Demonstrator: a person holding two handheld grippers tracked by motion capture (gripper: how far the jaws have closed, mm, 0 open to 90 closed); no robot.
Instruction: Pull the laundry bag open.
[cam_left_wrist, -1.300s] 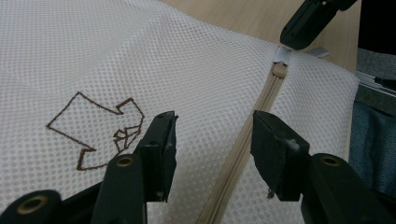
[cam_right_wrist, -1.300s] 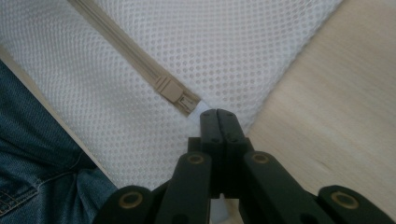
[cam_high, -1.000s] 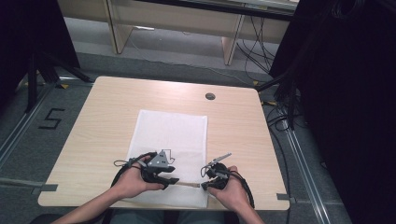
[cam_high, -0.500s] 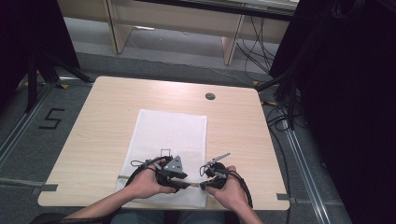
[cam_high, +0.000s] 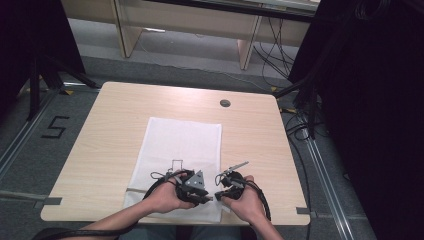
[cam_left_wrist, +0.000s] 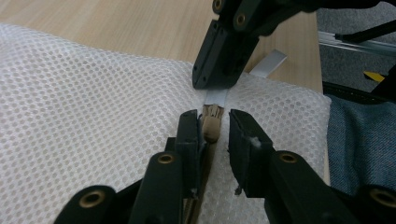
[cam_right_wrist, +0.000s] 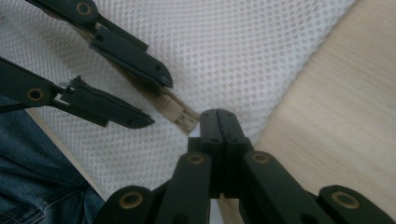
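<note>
**Left tool narrows on the zip pull**

Since the earlier frame the left tool (cam_left_wrist: 212, 128) has shifted right toward the right tool (cam_right_wrist: 217, 122); its jaws have just been closing around the tan zip pull (cam_left_wrist: 211, 127), not yet pinching. The right tool is clamped on the white tab (cam_left_wrist: 216, 96) at the near edge of the white mesh bag (cam_high: 180, 145). A "5" (cam_high: 54, 128) marks the floor left of the worktop (cam_high: 110, 120).

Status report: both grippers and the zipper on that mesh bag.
Right gripper shut on the white tab at the zip's end. Left gripper closing around the tan zipper pull, not yet pinched. Mesh bag flat on table; nothing in the way.
</note>
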